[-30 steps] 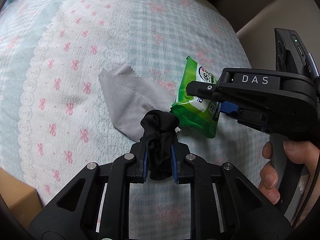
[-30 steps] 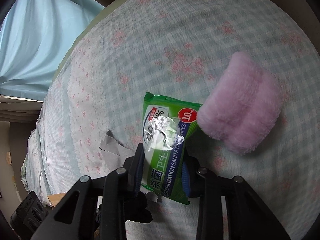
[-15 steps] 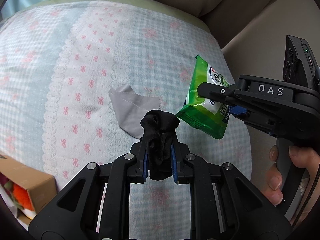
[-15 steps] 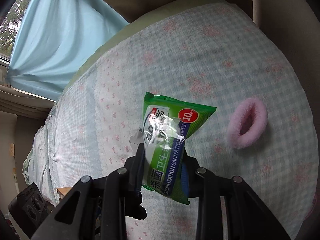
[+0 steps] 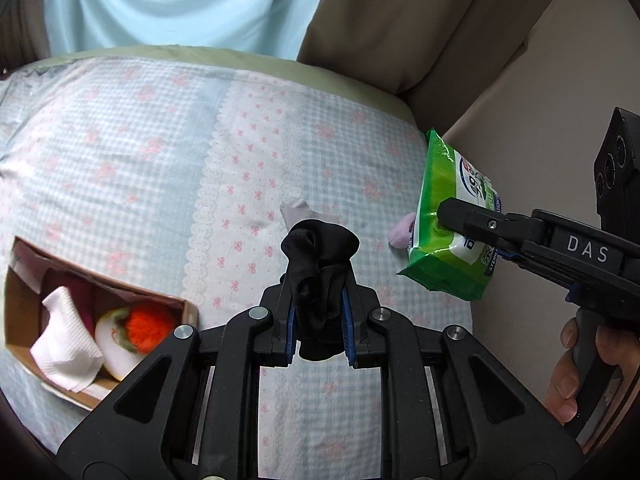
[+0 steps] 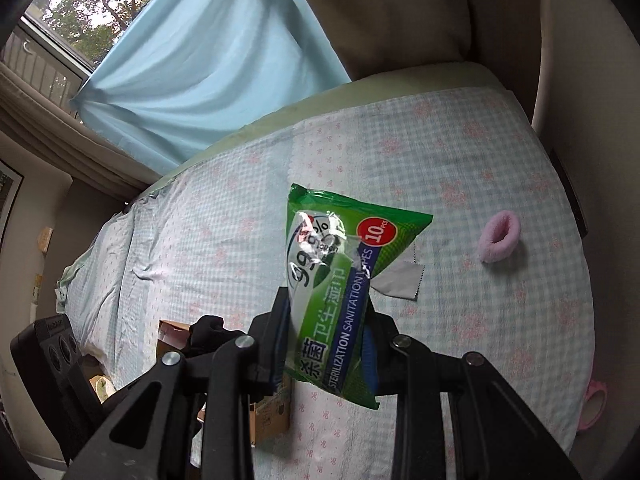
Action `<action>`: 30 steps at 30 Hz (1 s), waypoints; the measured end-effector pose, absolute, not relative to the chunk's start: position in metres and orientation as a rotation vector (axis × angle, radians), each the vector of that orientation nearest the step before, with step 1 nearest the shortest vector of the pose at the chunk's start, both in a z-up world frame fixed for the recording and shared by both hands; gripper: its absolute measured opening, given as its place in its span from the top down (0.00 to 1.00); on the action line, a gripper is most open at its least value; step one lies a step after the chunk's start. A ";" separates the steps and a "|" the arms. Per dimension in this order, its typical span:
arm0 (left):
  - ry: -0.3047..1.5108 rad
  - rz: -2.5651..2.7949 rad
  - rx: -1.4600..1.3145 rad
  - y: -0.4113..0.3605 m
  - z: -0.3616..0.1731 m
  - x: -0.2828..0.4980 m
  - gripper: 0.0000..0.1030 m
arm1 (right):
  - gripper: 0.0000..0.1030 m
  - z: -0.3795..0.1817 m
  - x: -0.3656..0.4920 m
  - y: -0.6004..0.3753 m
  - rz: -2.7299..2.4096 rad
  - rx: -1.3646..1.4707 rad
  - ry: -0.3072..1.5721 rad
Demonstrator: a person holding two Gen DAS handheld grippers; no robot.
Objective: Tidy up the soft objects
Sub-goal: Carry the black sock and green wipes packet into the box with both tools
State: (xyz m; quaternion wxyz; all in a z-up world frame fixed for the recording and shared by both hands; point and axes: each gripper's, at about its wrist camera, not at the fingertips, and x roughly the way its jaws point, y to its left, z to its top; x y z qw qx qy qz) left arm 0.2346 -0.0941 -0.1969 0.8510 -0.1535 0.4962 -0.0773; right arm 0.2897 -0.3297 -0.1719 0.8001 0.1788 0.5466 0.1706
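Left gripper (image 5: 319, 312) is clamped on a bunched black cloth (image 5: 318, 264), raised above the bed (image 5: 120, 184); right gripper (image 6: 326, 344) grips a green wipes pack (image 6: 334, 280). Judged step: carrying both toward the cardboard box (image 5: 100, 320) lying below-left of the left gripper. Next move calls for lowering over the box before releasing.

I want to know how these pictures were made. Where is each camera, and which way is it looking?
Left wrist: sits on the left gripper, looking down at the bed; black sock in its jaws, box, other gripper, a hand.
Right wrist: sits on the right gripper, looking down the bed toward the window; clamps the wipes pack, pink hair tie.
Shared: bed, wipes pack, grey cloth, sock.
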 end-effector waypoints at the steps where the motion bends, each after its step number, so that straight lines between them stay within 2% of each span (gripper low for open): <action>1: 1.036 -0.152 -0.322 -0.086 -0.190 0.226 0.85 | 0.73 -0.164 0.281 -0.323 0.379 0.373 1.166; 7: 1.023 -0.063 -0.317 -0.030 -0.165 0.175 0.85 | 0.73 -0.127 0.229 -0.274 0.476 0.295 1.141; 14: 1.062 0.017 -0.321 0.050 -0.165 0.132 0.85 | 0.73 -0.127 0.178 -0.202 0.576 0.232 1.179; 25: 1.224 0.024 -0.314 0.177 -0.226 0.137 0.85 | 0.73 -0.168 0.142 -0.087 0.577 0.216 1.289; 30: 1.318 -0.017 -0.279 0.207 -0.269 0.158 0.85 | 0.73 -0.200 0.144 -0.040 0.522 0.200 1.354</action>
